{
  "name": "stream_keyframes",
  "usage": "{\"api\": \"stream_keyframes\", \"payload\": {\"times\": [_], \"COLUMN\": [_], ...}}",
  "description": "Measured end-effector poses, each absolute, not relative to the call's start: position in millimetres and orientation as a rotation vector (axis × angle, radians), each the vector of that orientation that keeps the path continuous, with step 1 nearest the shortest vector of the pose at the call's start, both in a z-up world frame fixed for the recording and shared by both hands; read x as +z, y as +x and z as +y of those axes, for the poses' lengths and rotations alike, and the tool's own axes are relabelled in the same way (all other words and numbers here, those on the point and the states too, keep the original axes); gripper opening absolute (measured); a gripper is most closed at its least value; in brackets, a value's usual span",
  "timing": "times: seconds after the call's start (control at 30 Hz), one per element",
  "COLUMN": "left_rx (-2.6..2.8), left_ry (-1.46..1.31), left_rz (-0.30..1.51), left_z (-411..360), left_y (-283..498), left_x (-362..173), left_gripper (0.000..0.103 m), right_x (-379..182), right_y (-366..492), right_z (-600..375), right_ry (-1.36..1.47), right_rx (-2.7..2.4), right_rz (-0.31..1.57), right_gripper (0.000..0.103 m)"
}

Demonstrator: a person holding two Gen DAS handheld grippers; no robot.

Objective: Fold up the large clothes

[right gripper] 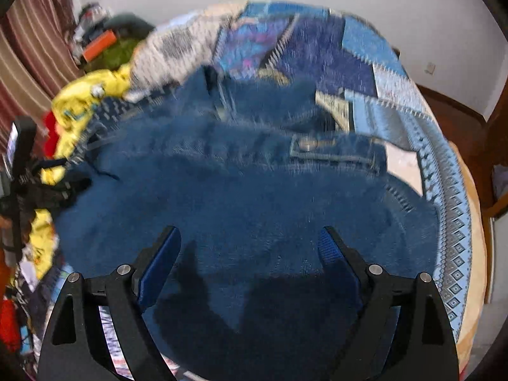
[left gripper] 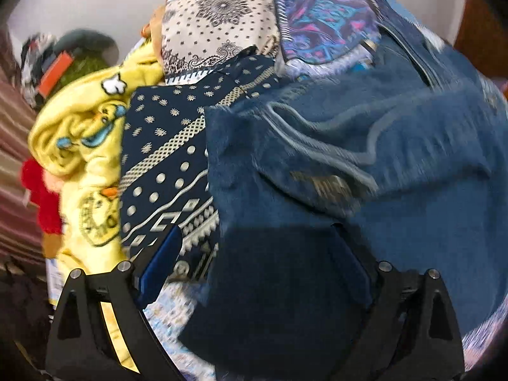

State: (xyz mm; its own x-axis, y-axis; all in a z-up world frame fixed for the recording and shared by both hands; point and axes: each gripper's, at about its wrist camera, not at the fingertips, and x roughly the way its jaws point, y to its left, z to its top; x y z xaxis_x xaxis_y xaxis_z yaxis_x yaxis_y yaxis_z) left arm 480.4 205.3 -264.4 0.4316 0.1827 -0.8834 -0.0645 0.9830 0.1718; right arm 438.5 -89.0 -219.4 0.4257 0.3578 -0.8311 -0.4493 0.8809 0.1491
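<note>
Jeans (left gripper: 365,171) are what I am folding, and they lie on the bed (right gripper: 451,209) on top of a patchwork cover. At the far left sits a yellow cloth (left gripper: 82,146), then a dark spotted cloth (left gripper: 165,158), then the jeans. My left tongs (left gripper: 254,247) are wide apart; denim drapes over one side, but nothing is pinched. My right tongs (right gripper: 250,241) are wide apart too, low over the blue cloth. I think I should smooth the denim flat first, then pinch only one edge, not the cover under it. The jeans seem to run side to side, with the waist and belt loop (right gripper: 336,149) toward the right. The pictures are blurry, so I am not sure.
</note>
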Motion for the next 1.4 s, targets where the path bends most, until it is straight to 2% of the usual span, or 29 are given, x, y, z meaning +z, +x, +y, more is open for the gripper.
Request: {"api": "stream_keyframes", "payload": {"times": [0.3,0.6,0.8,0.93,1.1,1.23,1.4], "left_rx": [0.188,0.327,0.264,0.184,0.104,0.045,0.012], "left_ry": [-0.248,-0.113,-0.186,-0.259,-0.364,-0.529,-0.729], "left_rz": [1.137,1.05,0.922,0.888,0.916,0.947,0.974], "left_z": [266,279,279,265,247,240,243], "left_y": [527,474,414,383,351,340,342], "left_x": [-278,-240,-194,-184,-199,-225,-258], "left_gripper": [0.095,0.096,0.096,0.096,0.096,0.096,0.096], "right_x": [-237,-227,-213,-191,-156,-145,-156], "right_y": [460,423,405,392,373,369,369], "right_z": [-126,-149,-168,-172,-157,-136,-107], "right_ry": [-0.133,-0.19,-0.147,-0.075,-0.051,-0.054,-0.052], "right_rx": [0.389,0.349,0.299,0.306,0.344,0.382,0.436], "right_rz": [1.055,1.028,1.043,0.995,0.884,0.831,0.844], "right_gripper": [0.086,0.086,0.086,0.086,0.087,0.101,0.101]}}
